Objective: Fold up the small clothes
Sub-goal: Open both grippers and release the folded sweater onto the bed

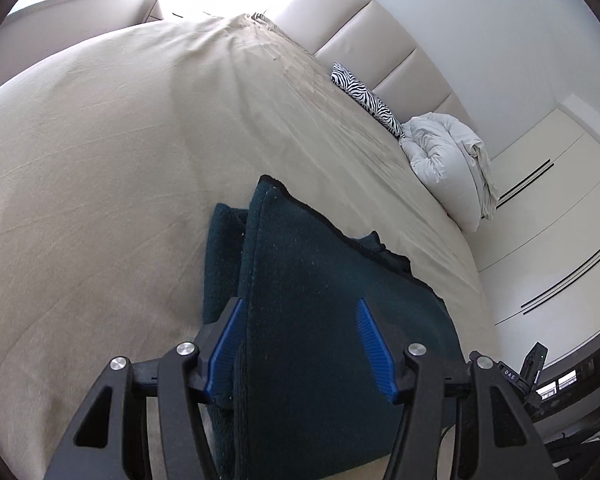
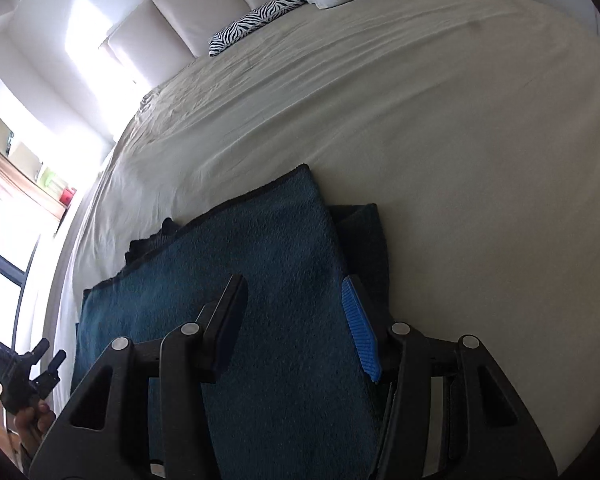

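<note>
My left gripper (image 1: 302, 344) hangs with its jaws spread wide, gripping nothing, and the right gripper (image 2: 296, 328) is spread the same way. Directly under both, filling the lower middle of each view, lies the teal cloth (image 1: 320, 300), already doubled over on the bed (image 1: 100, 160). Its long axis runs away from me toward the headboard (image 1: 352, 28), with a lower layer peeking out along the outer side in each view. Both grippers sit equally near, one over each side edge. Zebra pillow (image 1: 366, 98) and white duvet (image 1: 448, 160) lie well apart, upper right in the left view.
</note>
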`<action>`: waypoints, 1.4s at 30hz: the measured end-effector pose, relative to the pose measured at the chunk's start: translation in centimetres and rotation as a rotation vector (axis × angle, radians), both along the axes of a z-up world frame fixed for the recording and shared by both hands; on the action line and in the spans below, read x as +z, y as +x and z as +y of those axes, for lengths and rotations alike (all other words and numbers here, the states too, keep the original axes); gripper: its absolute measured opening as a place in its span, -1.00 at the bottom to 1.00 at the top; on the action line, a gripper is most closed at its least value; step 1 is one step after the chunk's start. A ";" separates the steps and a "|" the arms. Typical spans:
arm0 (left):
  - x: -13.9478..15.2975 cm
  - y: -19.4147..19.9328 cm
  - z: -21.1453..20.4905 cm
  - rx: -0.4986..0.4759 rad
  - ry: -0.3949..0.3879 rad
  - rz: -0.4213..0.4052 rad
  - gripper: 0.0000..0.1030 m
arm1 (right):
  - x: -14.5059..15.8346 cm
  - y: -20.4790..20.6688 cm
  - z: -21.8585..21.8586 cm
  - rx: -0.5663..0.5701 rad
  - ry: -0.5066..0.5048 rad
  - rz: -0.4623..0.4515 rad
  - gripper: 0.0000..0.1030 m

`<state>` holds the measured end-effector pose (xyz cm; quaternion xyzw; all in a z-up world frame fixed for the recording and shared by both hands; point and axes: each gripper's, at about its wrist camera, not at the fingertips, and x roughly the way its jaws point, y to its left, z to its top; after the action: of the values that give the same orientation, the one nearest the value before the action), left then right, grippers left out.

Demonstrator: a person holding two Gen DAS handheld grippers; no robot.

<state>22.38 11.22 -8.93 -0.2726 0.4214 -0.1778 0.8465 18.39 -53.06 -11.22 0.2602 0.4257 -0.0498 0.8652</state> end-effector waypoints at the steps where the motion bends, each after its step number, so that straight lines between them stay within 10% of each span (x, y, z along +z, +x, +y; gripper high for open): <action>1: -0.1 -0.9 -0.1 -0.011 0.022 -0.004 0.17 | -0.1 -1.4 0.5 0.011 -0.029 0.009 -0.05; 10: -2.0 -5.0 -1.2 -0.043 0.191 -0.025 0.15 | -2.2 -8.8 0.1 0.000 -0.107 0.064 -0.17; 17: -2.9 -6.5 -1.0 -0.050 0.247 -0.040 -0.12 | -1.7 -11.0 1.1 0.035 -0.193 0.060 -0.47; 31: -3.5 -6.7 -0.5 -0.040 0.291 -0.037 -0.17 | 0.0 -13.5 1.2 0.016 -0.200 0.014 -0.49; 36: -3.2 -7.0 -1.2 -0.053 0.345 -0.055 -0.68 | -0.8 -13.5 1.7 0.043 -0.234 0.040 -0.80; 42: -3.1 -7.3 -1.8 -0.052 0.376 -0.068 -0.82 | -0.5 -13.9 1.6 0.030 -0.247 0.045 -0.91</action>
<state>15.09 9.44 -12.01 -0.0923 0.4251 -0.1268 0.8914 4.45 -51.45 -11.70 0.1441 0.4394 -0.0949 0.8816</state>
